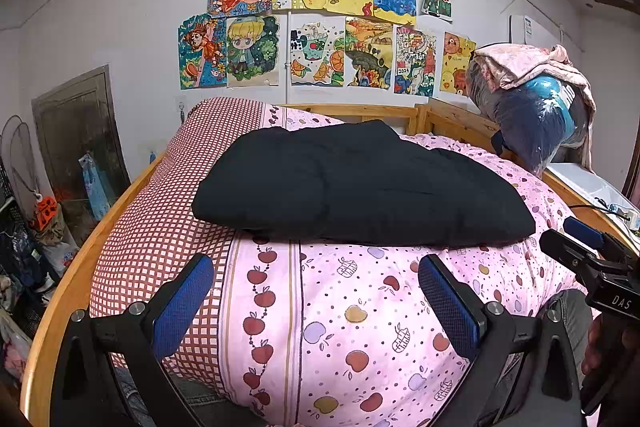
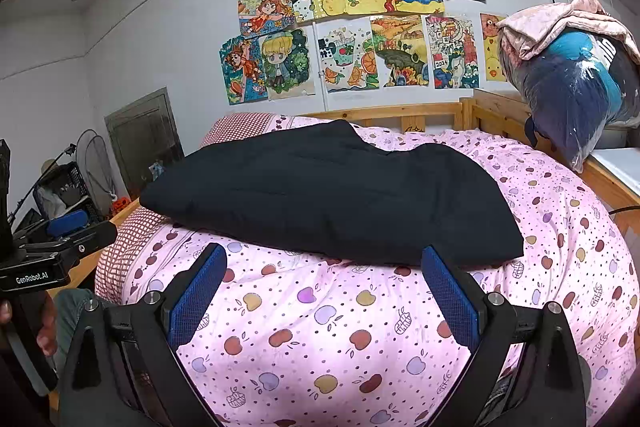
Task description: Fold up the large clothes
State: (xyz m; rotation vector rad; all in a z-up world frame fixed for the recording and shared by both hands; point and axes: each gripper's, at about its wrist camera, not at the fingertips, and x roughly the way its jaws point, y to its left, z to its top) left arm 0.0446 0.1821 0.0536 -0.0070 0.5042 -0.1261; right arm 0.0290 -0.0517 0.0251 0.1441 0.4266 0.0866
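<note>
A black garment (image 1: 356,187) lies folded into a thick flat bundle on the pink apple-print bedspread (image 1: 344,327); it also shows in the right wrist view (image 2: 332,199). My left gripper (image 1: 316,291) is open and empty, hovering above the bedspread short of the garment's near edge. My right gripper (image 2: 324,287) is open and empty too, its right fingertip close to the garment's near right corner. The right gripper's body shows at the right edge of the left wrist view (image 1: 592,259), and the left one at the left edge of the right wrist view (image 2: 52,251).
A wooden bed frame (image 1: 68,283) rims the bed, with a headboard (image 2: 400,115) at the back. A plastic-wrapped bundle under pink cloth (image 2: 576,75) sits at the back right. Clutter and a fan (image 2: 92,163) stand on the floor at left. Drawings (image 1: 320,27) cover the wall.
</note>
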